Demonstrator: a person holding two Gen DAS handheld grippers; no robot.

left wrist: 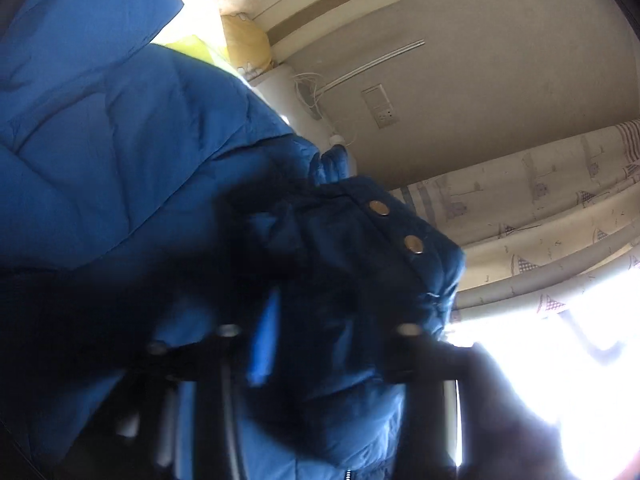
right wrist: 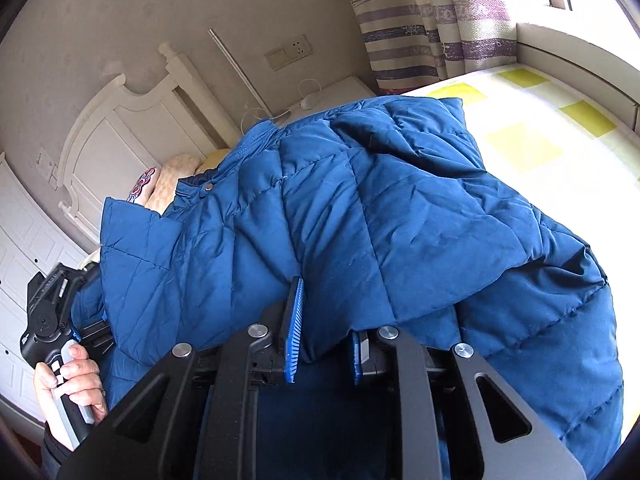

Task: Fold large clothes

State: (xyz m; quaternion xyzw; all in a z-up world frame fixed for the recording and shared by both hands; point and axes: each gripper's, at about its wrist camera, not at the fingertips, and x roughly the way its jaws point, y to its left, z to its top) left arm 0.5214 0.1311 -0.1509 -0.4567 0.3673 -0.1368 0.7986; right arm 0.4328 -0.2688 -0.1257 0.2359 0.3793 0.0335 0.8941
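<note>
Blue quilted puffer jacket (right wrist: 360, 208), brass snaps, draped rumpled over the bed.

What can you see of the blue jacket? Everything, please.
The blue jacket is a large quilted puffer with a smooth, slightly shiny shell and stitched panels. It lies bunched and partly doubled over on the yellow-checked bed cover. The left-wrist view shows a flap with two brass snaps. The right gripper pinches a fold at its near edge; the left gripper is shut on a snap-edged part.
</note>
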